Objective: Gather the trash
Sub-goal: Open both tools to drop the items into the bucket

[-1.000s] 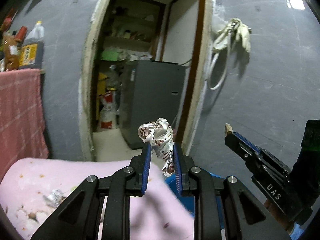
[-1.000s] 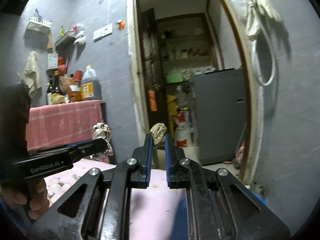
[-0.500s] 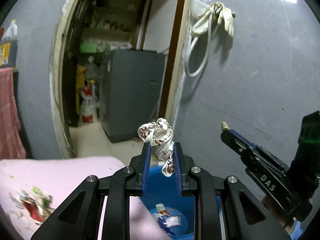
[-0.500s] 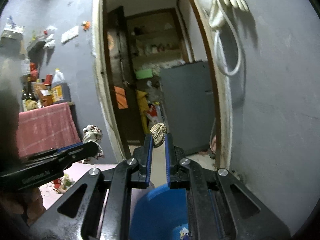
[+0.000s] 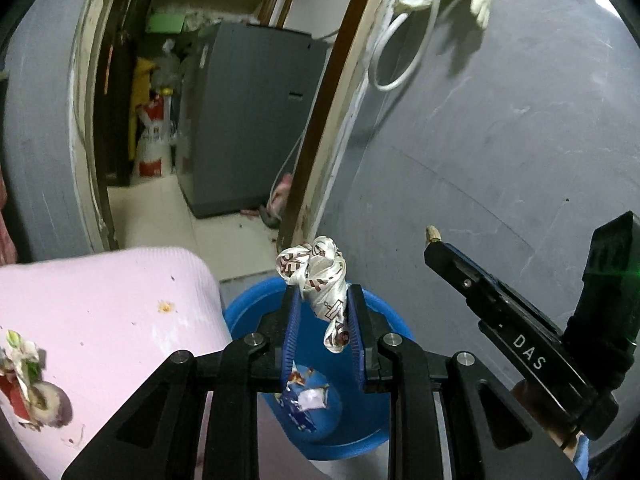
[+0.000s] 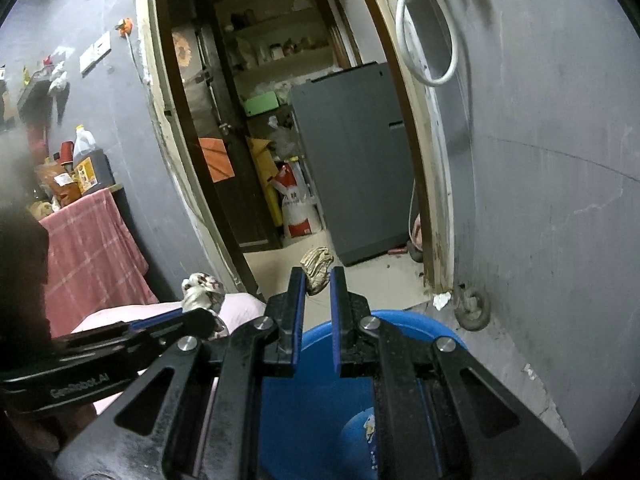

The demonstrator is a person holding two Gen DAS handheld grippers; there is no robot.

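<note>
i count two tools: the left tool (image 5: 322,312) and the right tool (image 6: 315,300). two scraps are held, one crumpled wrapper (image 5: 324,284) and one brown wad (image 6: 317,264). there is one blue bin (image 5: 372,432), one pink desk (image 5: 100,300), one grey cabinet (image 5: 248,120), and one loose trash cluster (image 5: 24,376) on the desk.

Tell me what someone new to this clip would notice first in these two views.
Probably the crumpled white-and-red wrapper pinched in the left gripper, right above the blue bin that already holds some scraps. Next, the right gripper shut on a small brownish wad over the same bin, by the pink table. Behind both, an open doorway shows a grey cabinet.
</note>
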